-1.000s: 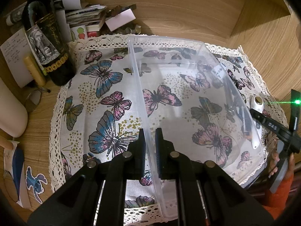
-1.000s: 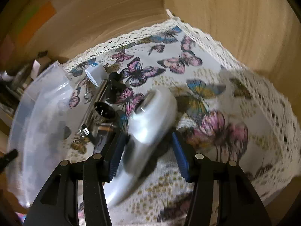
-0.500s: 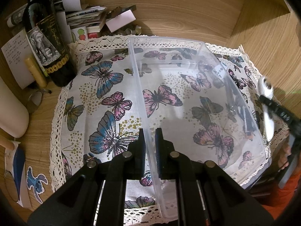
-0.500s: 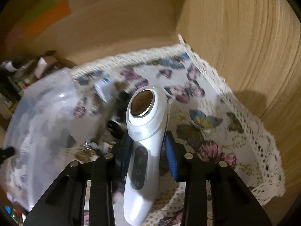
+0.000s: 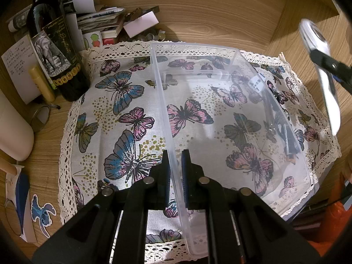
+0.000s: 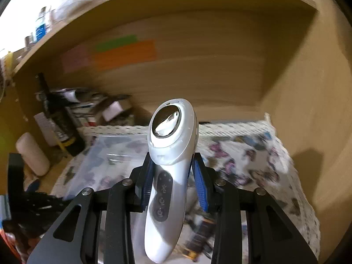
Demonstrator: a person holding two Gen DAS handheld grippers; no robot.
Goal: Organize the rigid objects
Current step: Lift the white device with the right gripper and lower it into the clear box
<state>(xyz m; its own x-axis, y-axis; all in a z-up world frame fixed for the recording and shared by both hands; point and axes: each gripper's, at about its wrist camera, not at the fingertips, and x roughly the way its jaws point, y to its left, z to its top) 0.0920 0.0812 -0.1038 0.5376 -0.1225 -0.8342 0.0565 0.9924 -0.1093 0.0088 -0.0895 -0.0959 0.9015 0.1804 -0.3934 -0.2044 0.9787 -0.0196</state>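
My left gripper (image 5: 175, 171) is shut on the near left wall of a clear plastic bin (image 5: 231, 118) that sits on a butterfly-print cloth (image 5: 123, 101). My right gripper (image 6: 173, 182) is shut on a white handheld device (image 6: 169, 160) with a round metal head and dark buttons, held upright and high above the cloth. The device also shows at the far right of the left wrist view (image 5: 323, 70), raised to the right of the bin. The bin also shows in the right wrist view (image 6: 110, 156), low on the left.
A dark wine bottle (image 5: 55, 44), stacked papers and boxes (image 5: 103, 22) and a white cylinder (image 5: 13, 132) stand left of the cloth. Small dark items and a white die (image 5: 256, 83) lie beyond the bin's right wall. Wooden walls (image 6: 220, 66) close in the back and right.
My right gripper has closed on the white device and lifted it up off the cloth, to well above the bin. My left gripper has kept its hold on the bin wall.
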